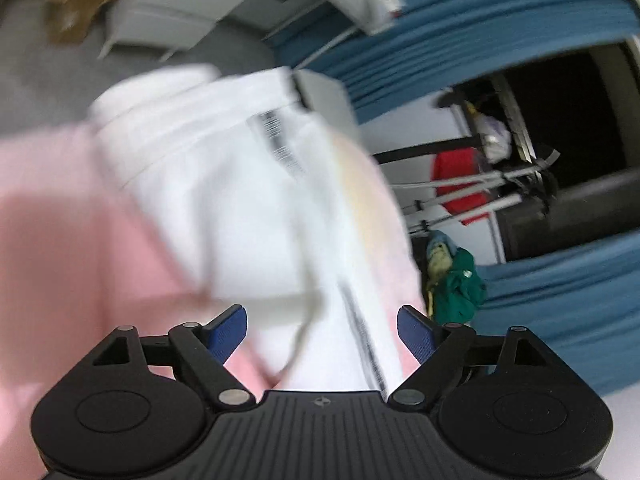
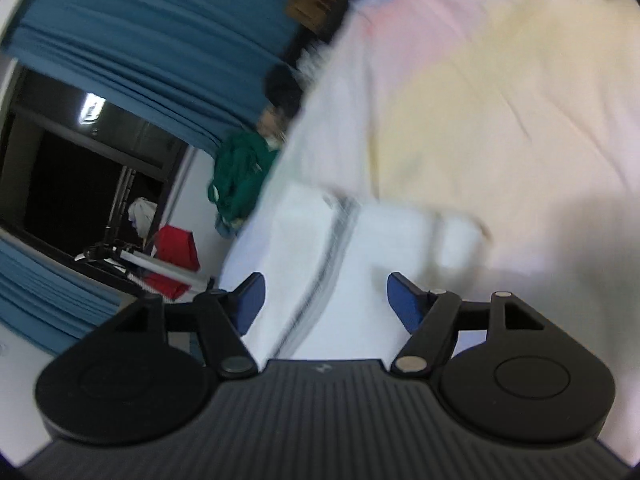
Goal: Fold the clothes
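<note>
Left tongs: our blue pads are spread wide and grip nothing.
Right tongs: these are spread wide too, with nothing between the pads.
The clothes: a soft white garment with a thin grey striped band lies right in front of both tongs, on a pink and pale yellow bed sheet.
Which way it lies: in the left view the white cloth runs from near us to far and a bit left. The striped band runs the same way, passing between the left pads.
Nearer hand: we cannot tell; the cloth is just beside both. The pictures are blurry.
Next move, we think: close on the near edge and lift it over toward the far end.
Around us: blue pleated curtains, a green cloth bundle, a red cloth on a grey metal rack and a white cabinet, all well apart from the cloth.
In the way: nothing we can see.
</note>
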The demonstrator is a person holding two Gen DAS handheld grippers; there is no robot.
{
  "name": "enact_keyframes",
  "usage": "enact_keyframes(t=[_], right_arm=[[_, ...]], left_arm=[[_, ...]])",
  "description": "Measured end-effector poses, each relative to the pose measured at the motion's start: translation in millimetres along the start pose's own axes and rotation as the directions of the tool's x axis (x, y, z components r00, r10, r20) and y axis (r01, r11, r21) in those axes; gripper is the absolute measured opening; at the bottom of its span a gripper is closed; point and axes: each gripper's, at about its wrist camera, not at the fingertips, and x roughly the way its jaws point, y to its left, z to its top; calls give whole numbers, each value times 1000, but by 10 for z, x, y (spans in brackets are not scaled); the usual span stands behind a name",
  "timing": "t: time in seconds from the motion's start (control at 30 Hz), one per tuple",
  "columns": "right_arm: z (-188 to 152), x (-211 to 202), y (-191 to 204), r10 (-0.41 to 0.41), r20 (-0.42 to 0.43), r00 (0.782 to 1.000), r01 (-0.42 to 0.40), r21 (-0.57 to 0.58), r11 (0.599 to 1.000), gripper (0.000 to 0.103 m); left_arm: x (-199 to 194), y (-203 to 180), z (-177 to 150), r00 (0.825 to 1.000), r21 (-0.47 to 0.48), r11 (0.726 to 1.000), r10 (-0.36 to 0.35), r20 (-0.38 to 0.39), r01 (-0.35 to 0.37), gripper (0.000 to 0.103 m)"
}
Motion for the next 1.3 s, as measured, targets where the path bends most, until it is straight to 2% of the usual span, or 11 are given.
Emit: enact_keyframes(t=[0.1, 0.23, 0.33, 0.5, 0.57, 0.7, 0.77, 0.87, 1.07, 1.23, 1.3], right_arm=[[-112, -11, -190, -36, -63, 997, 37, 24, 999, 70], [-211, 148, -340, -3, -129, 992, 13, 76, 997, 70], [-268, 311, -414, -1, -114, 994, 13, 108, 994, 70], [-280, 560, -371, 6, -28, 1000, -3, 89, 996, 70], [-252, 654, -295, -6, -7, 1000, 6, 38, 999, 63], [-246, 717, -183, -33, 79, 996, 35, -19, 999, 27], [-258, 706, -100, 3, 115, 993, 3, -49, 999, 18], [-244, 649, 15, 31, 145, 989, -23, -55, 998, 14], [-194, 359, 17, 61, 140, 988, -64, 20, 998, 12], [-169, 23, -22, 22, 148, 989, -17, -35, 999, 11], [-125, -92, -122, 16, 134, 991, -16, -3, 1000, 11]], left_arm=[[75, 154, 13, 999, -41, 999, 36, 27, -35, 84], [175, 360, 29, 995, -98, 992, 85, 60, -79, 80], [250, 515, 42, 989, -141, 984, 124, 83, -111, 79], [493, 542, 165, 991, -106, 993, 61, 119, -49, 72], [567, 527, 215, 990, -83, 996, 56, 132, -45, 64], [692, 473, 258, 983, -55, 996, 72, 172, -63, 36], [710, 443, 258, 977, -58, 995, 85, 194, -75, 22], [576, 282, 278, 971, -66, 994, 103, 216, -91, 15], [54, 133, 221, 973, -33, 999, 4, 230, 3, 13], [-214, 345, 144, 987, -101, 994, -22, 162, 38, 13], [-365, 416, 122, 990, -143, 988, -41, 138, 61, 12]])
